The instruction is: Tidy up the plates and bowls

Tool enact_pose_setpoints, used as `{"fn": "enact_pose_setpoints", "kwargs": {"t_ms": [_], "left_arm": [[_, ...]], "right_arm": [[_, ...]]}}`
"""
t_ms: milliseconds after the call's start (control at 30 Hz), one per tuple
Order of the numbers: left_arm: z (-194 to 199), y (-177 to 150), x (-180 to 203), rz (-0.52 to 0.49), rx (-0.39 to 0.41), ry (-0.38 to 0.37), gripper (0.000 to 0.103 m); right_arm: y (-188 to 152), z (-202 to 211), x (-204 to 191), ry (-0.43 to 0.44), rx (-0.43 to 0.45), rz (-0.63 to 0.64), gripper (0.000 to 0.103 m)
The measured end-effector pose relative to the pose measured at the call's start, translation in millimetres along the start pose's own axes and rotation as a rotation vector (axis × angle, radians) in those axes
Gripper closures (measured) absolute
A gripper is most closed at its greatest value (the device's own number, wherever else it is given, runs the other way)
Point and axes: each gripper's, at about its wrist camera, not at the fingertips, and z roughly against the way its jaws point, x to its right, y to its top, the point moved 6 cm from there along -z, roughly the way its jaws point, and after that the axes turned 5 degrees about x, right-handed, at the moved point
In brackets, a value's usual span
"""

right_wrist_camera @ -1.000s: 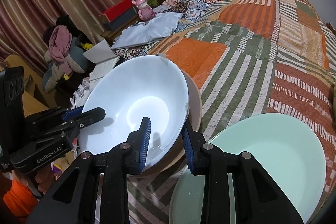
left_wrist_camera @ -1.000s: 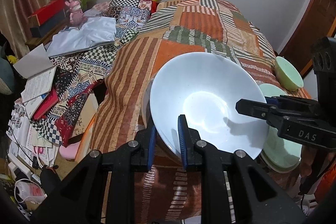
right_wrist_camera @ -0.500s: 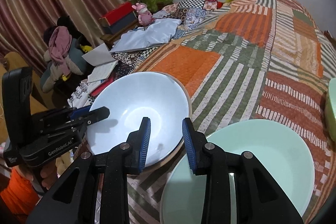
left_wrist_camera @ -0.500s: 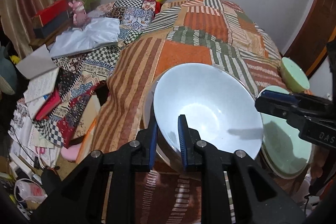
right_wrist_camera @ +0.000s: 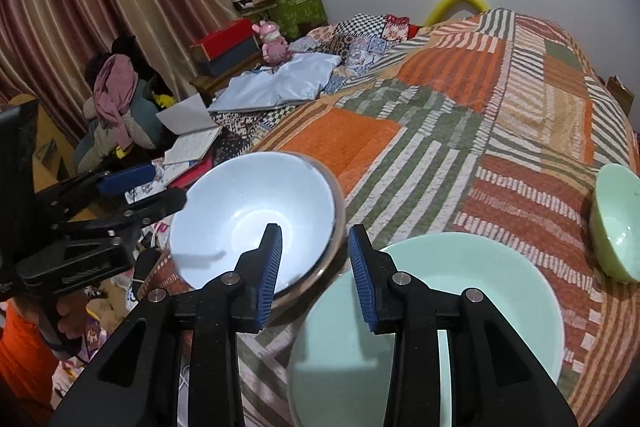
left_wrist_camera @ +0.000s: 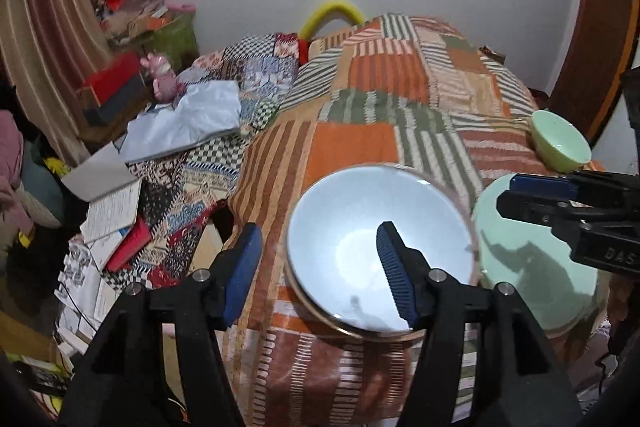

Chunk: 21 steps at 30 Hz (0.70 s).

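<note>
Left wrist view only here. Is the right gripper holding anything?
Observer: No. The right gripper is open with nothing between its pads, over the gap between the white bowl and the green plate.
Operator: Left gripper off the bowl, seen from that side?
Observer: The left gripper has just been opening. Its fingertips sit by the bowl's left rim and the bowl is not between them. I cannot tell if they touch it.

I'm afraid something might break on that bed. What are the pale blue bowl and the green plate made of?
The pale blue bowl looks like glazed ceramic or melamine: smooth, opaque, with a soft glossy highlight at its bottom. It sits nested in a tan dish whose rim shows around it. The green plate has the same even mint sheen, perhaps milk glass or melamine. The pictures cannot settle which.
</note>
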Motion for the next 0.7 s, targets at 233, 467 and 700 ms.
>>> {"fn": "enact_pose_setpoints", "kwargs": {"t_ms": [233, 467, 700], "left_arm": [[11, 17, 42, -0.038, 0.033, -0.076, 0.043], [6, 39, 97, -0.048, 0.046, -0.172, 0.041], [-9, 65, 153, -0.050, 0.040, -0.241, 0.040]], "right_arm": [[5, 34, 28, -0.056, 0.072, -0.025, 0.064], [8, 72, 61, -0.142, 0.129, -0.014, 0.064], [6, 104, 106, -0.213, 0.169, -0.040, 0.064]]}}
